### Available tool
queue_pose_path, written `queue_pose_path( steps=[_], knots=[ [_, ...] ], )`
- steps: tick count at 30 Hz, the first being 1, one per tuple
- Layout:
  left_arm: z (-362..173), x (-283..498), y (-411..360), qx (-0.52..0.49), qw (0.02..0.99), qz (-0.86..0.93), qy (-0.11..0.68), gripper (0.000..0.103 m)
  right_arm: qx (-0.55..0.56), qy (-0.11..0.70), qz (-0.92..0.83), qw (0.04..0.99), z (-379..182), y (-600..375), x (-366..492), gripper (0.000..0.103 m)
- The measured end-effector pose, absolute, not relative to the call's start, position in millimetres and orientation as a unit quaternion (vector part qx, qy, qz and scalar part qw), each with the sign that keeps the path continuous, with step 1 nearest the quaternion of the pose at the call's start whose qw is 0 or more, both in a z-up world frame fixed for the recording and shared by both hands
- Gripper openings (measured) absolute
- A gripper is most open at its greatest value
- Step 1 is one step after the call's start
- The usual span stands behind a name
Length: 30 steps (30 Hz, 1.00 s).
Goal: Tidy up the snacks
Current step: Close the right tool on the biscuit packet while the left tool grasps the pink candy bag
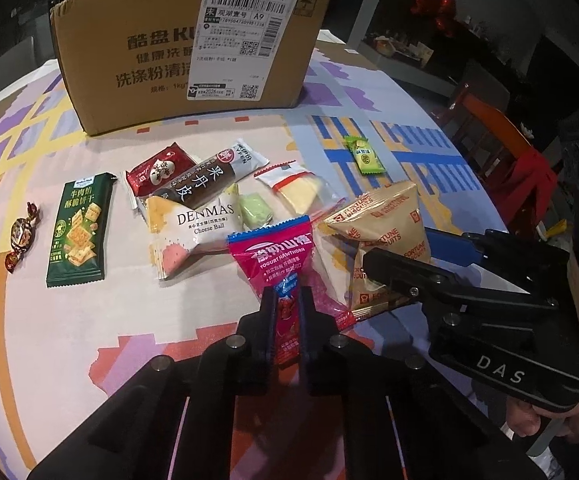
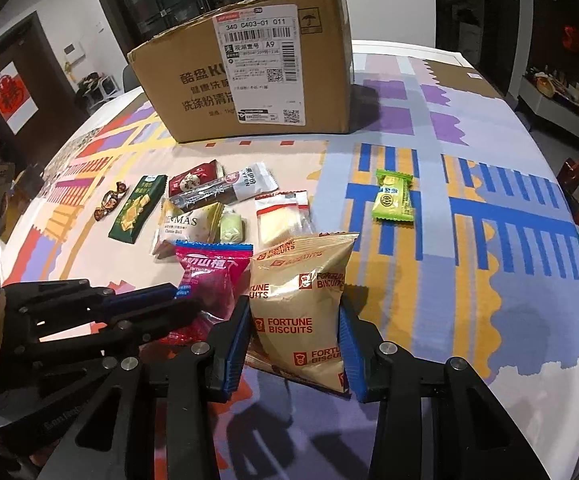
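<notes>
My left hand-held gripper (image 1: 289, 308) pinches the pink hawthorn packet (image 1: 279, 264) low on the counter (image 1: 369, 152). My right hand-held gripper (image 2: 293, 336) clamps the biscuit bag (image 2: 301, 304). Risk: thin wrapper slips free, or the puffy bag squirts out before reaching the cardboard box (image 1: 177, 60).
</notes>
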<state>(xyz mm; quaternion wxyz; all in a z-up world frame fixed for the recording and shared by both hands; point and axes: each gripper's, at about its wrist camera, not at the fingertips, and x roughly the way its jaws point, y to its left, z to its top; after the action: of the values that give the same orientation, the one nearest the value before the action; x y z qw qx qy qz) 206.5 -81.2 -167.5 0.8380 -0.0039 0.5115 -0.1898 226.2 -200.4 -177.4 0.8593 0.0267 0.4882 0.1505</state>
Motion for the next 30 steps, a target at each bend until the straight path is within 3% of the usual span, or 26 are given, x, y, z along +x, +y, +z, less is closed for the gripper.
queue_pose_path(
  steps=[30],
  knots=[
    [-128.0, 188.0, -64.4, 0.008, 0.863, -0.184, 0.471, 0.004, 0.024, 0.455, 0.15, 0.877, -144.4, -196.9, 208.0, 0.043]
  ],
)
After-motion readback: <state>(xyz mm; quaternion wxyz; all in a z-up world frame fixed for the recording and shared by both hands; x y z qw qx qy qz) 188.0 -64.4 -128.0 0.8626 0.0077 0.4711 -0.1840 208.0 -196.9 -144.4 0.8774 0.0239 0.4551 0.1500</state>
